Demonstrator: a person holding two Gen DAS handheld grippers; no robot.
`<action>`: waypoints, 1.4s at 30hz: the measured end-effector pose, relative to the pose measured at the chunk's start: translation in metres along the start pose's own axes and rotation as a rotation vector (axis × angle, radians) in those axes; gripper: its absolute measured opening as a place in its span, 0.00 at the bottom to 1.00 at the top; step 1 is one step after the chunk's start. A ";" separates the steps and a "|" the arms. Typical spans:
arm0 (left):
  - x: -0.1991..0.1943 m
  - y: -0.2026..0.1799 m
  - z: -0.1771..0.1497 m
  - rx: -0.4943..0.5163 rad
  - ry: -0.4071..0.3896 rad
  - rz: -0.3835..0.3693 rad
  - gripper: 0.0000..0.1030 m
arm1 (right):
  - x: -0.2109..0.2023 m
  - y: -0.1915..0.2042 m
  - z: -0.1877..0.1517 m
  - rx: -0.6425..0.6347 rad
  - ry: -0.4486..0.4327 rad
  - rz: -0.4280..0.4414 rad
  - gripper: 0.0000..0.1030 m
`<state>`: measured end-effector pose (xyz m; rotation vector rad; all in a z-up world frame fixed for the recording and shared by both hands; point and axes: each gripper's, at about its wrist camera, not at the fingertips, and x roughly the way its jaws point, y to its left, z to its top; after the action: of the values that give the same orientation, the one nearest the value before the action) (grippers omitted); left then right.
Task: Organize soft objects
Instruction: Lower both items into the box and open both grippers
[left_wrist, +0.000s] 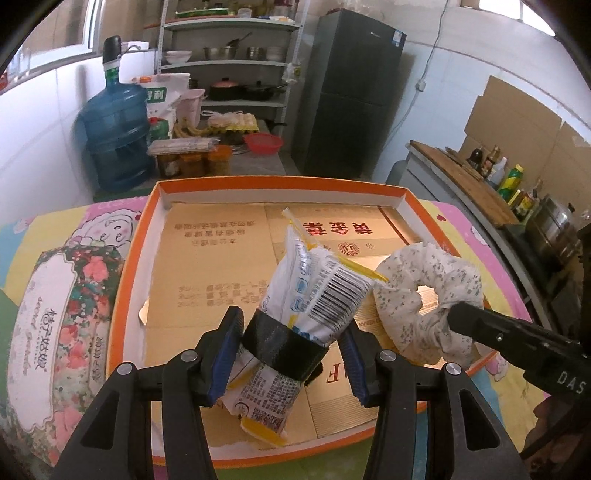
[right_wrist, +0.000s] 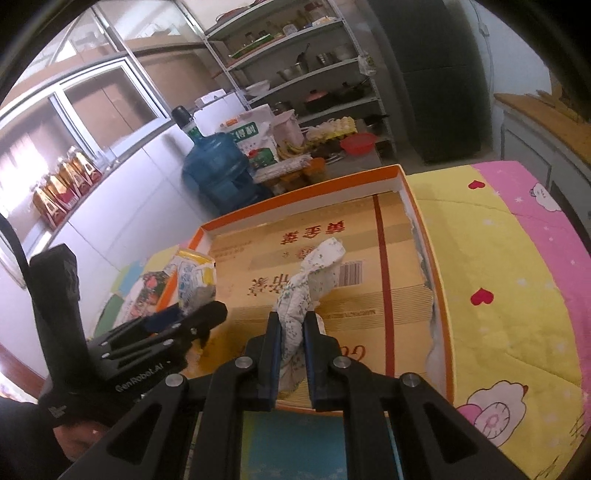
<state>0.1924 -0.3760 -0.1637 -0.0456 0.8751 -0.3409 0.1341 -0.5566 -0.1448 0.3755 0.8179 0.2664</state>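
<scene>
I've got the plastic packet, white and yellow with a barcode and a black band round its middle, clamped in my left gripper, jaws pinching it upright over the orange-rimmed box. Just beside it, my right gripper has jaws pressed together on a floppy white floral scrunchie. I judge this the placing step: lower both onto the cardboard floor, then release.
</scene>
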 end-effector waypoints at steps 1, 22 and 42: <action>0.001 0.001 0.000 -0.003 0.005 -0.011 0.51 | 0.001 0.000 0.000 -0.006 0.002 -0.013 0.12; -0.001 -0.005 0.001 0.046 0.009 -0.068 0.75 | -0.004 -0.006 -0.009 0.025 -0.009 -0.121 0.49; -0.052 -0.004 0.006 0.066 -0.049 -0.101 0.75 | -0.050 0.028 -0.017 0.029 -0.105 -0.176 0.49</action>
<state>0.1650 -0.3644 -0.1208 -0.0367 0.8144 -0.4611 0.0864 -0.5465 -0.1107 0.3390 0.7472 0.0704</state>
